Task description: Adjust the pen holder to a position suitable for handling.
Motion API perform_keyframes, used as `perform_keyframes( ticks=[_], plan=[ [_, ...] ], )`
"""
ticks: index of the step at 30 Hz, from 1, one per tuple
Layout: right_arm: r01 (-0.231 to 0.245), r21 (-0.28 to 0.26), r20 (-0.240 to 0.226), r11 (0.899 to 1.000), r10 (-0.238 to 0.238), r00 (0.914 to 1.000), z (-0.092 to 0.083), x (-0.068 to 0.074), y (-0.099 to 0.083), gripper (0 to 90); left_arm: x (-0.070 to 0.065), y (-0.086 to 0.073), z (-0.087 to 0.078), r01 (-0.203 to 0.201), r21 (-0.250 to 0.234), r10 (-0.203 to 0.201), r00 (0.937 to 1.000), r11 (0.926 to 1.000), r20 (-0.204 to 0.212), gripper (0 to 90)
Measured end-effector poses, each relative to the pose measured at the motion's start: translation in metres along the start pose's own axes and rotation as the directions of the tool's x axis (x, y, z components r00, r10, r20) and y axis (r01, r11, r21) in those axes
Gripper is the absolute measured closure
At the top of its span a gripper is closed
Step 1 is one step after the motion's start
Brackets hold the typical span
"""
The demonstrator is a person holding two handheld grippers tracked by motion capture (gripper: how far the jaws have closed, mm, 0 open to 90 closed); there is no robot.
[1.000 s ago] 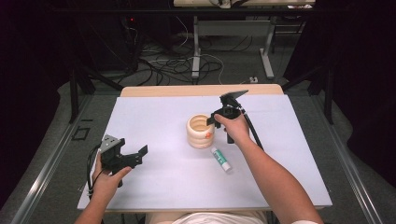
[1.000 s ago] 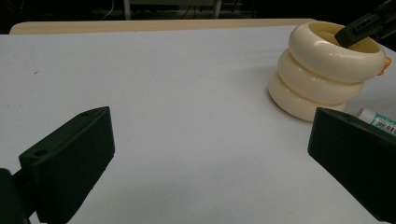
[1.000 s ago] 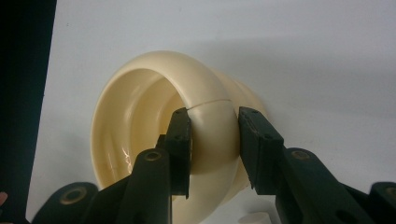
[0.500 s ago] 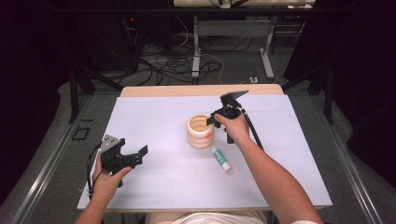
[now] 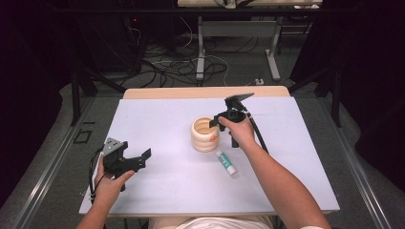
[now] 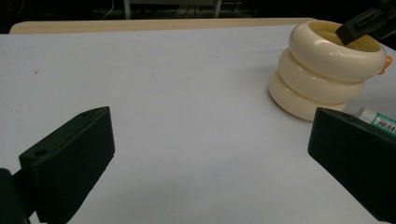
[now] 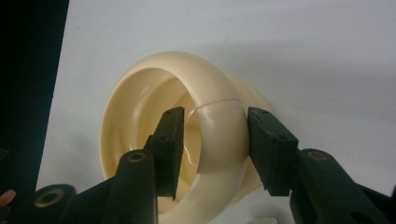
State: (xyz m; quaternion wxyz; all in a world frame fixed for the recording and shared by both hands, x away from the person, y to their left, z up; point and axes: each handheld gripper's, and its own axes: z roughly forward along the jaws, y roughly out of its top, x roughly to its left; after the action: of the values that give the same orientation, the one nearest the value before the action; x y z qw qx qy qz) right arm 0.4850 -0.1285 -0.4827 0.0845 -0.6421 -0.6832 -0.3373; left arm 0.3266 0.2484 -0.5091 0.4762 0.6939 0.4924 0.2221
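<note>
A cream holder (image 5: 205, 134) made of three stacked rings stands upright mid-table. My right gripper (image 5: 216, 121) reaches over its right rim from above. In the right gripper view one jaw is inside the holder (image 7: 205, 93) and the other outside, with the rim wall between them. The right gripper (image 7: 215, 121) has just been opening its jaws, and small gaps show on both sides of the wall. My left gripper (image 5: 145, 157) rests at the table's front left, jaws wide apart, nothing between them. From the left gripper (image 6: 210, 135) the holder (image 6: 322, 70) stands far right.
A white glue stick with a green cap (image 5: 226, 163) lies on the white table top (image 5: 167, 191) just in front of the holder, to its right. A small orange bit (image 6: 386, 65) pokes out beside the holder. Cables and desk legs lie beyond the table's far edge.
</note>
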Motion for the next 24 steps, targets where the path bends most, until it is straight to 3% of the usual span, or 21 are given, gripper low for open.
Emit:
perform_keyframes(
  ticks=[7, 14, 18, 24],
  plan=[
    [0.076, -0.062, 0.021, 0.995, -0.075, 0.9970, -0.005, 0.008, -0.006, 47.6, 0.000, 0.000, 0.000, 0.000, 0.004, 0.000, 1.0000, 1.0000, 0.000, 0.5],
    [0.155, -0.112, 0.049, 0.982, -0.150, 0.9874, -0.014, 0.015, -0.011, 36.3, 0.000, 0.000, 0.000, 0.000, 0.005, 0.000, 1.0000, 1.0000, 0.001, 0.5],
    [0.226, -0.150, 0.076, 0.962, -0.217, 0.9733, -0.016, 0.016, -0.014, 27.3, -0.001, 0.000, 0.000, 0.001, 0.005, -0.001, 1.0000, 1.0000, 0.003, 0.5],
    [0.296, -0.179, 0.113, 0.938, -0.279, 0.9536, -0.021, 0.020, -0.021, 22.3, -0.001, 0.000, 0.001, -0.009, 0.011, 0.009, 1.0000, 0.9999, 0.003, 0.5]
  ],
)
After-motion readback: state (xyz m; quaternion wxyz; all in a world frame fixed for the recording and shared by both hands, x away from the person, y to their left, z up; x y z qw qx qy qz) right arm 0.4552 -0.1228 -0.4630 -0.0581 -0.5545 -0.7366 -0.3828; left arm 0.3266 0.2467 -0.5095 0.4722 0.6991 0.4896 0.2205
